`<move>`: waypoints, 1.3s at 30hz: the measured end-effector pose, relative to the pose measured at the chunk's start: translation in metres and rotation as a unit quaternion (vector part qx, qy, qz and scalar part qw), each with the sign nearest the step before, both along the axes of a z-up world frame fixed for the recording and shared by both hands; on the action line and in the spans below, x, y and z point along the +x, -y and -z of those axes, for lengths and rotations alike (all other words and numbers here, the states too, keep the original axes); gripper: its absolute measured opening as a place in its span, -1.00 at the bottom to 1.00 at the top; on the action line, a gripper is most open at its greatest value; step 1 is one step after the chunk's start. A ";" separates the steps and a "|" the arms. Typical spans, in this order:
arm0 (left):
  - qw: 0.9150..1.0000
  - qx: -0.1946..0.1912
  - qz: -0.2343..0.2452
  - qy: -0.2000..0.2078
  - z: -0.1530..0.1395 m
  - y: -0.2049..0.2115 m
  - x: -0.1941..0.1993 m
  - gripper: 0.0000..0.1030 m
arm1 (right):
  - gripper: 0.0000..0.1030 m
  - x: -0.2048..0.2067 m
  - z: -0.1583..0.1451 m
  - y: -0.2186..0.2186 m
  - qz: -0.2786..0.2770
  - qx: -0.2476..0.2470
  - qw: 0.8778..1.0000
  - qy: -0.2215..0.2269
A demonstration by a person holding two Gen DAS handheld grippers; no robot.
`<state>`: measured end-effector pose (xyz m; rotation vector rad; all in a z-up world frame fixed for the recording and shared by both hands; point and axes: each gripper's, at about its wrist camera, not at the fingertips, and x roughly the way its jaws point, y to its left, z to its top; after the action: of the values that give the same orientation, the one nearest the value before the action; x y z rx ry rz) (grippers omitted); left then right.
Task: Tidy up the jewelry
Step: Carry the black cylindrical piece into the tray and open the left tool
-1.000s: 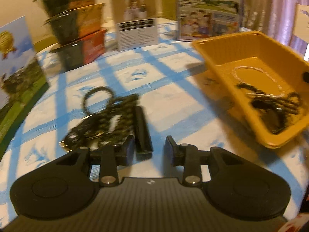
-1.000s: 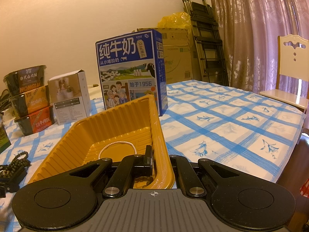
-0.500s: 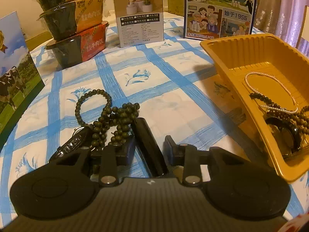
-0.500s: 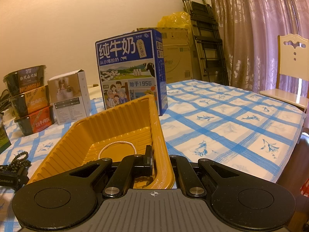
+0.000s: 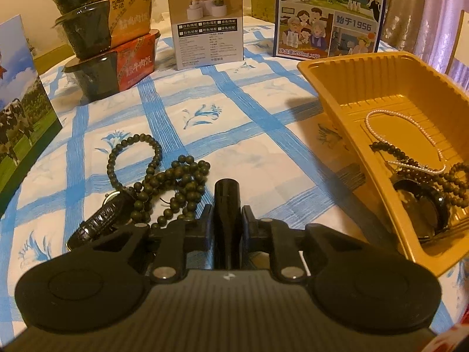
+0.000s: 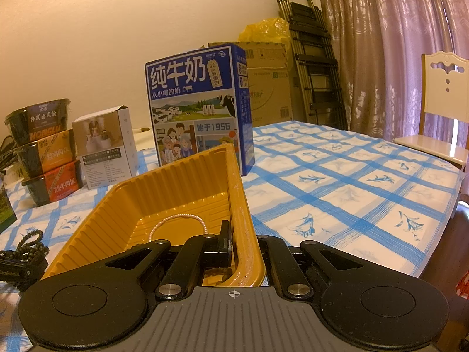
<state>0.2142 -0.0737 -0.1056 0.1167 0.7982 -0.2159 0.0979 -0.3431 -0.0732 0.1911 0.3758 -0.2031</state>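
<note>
My left gripper (image 5: 227, 214) is shut on a black cylinder (image 5: 227, 202) that lies on the tablecloth. Just left of it lie dark green bead strings (image 5: 173, 182) and a black watch (image 5: 102, 220). The orange tray (image 5: 328, 94) stands to the right and holds a pearl string (image 5: 410, 123), dark beads (image 5: 457, 182) and a black bangle (image 5: 431, 205). My right gripper (image 6: 244, 243) is shut on the tray's right wall (image 6: 240, 205). The pearl string (image 6: 178, 220) shows inside it there, and the left gripper's tip (image 6: 17, 267) is at the far left.
Stacked instant-meal bowls (image 5: 111, 44), a small white box (image 5: 208, 20) and a blue milk carton (image 5: 331, 14) stand at the back. A picture card (image 5: 20, 111) stands at the left. A chair (image 6: 442, 117) and a folded ladder (image 6: 316, 58) are beyond the table.
My left gripper has moved in over the black cylinder and closed on it. The right gripper and the tray have stayed still.
</note>
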 end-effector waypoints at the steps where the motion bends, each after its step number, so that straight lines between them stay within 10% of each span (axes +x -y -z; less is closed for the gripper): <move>1: 1.000 -0.004 0.000 -0.001 -0.001 0.000 -0.002 -0.67 | -0.91 0.000 0.000 0.000 0.000 0.000 1.000 0.000; 18: 0.983 -0.158 0.097 0.012 -0.073 0.061 -0.039 -0.67 | -0.91 -0.001 -0.003 0.000 -0.001 -0.005 1.000 0.002; 39: 0.965 -0.222 0.128 -0.057 -0.049 0.130 -0.026 -0.66 | -0.91 -0.001 -0.003 0.000 -0.001 -0.005 1.000 0.002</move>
<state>0.1886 -0.2037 -0.0569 -0.2196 0.8314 -0.6453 0.0974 -0.3432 -0.0703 0.1809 0.3712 -0.2017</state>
